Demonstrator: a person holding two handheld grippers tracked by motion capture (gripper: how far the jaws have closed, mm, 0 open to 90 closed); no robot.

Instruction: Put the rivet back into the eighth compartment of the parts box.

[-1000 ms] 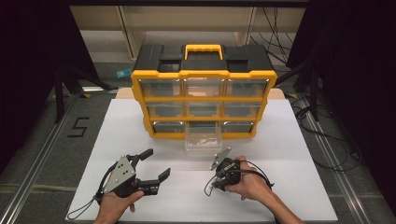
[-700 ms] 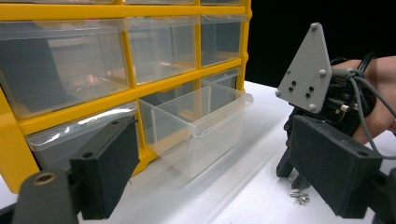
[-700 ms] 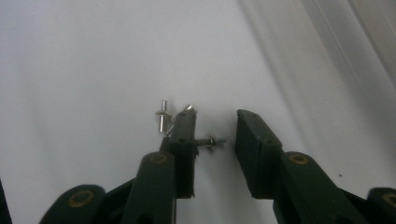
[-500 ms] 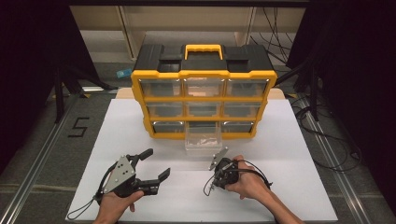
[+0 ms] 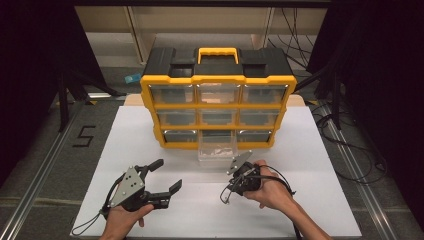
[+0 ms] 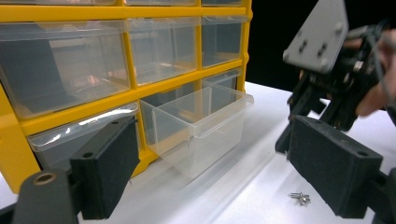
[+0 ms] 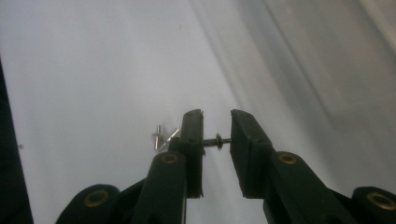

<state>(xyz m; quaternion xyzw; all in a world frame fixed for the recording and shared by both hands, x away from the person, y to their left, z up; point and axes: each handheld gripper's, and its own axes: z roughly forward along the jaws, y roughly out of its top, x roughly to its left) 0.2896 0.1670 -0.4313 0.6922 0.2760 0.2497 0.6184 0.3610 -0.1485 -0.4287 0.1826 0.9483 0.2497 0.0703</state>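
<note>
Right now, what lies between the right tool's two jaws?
In the right gripper view, a small metal screw spans the gap of the right tool, gripped end to end. A few loose screws lie on the white table beside it.

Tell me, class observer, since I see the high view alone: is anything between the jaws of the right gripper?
Observer: Yes. In the right gripper view, the right gripper has just been closing its jaws, and a small screw now spans the gap between them, one end against each pad.
Operator: Are there more screws to collect nearby?
Observer: Yes. A few loose screws lie in a little heap on the white table, just beside one of that gripper's jaws.
</note>
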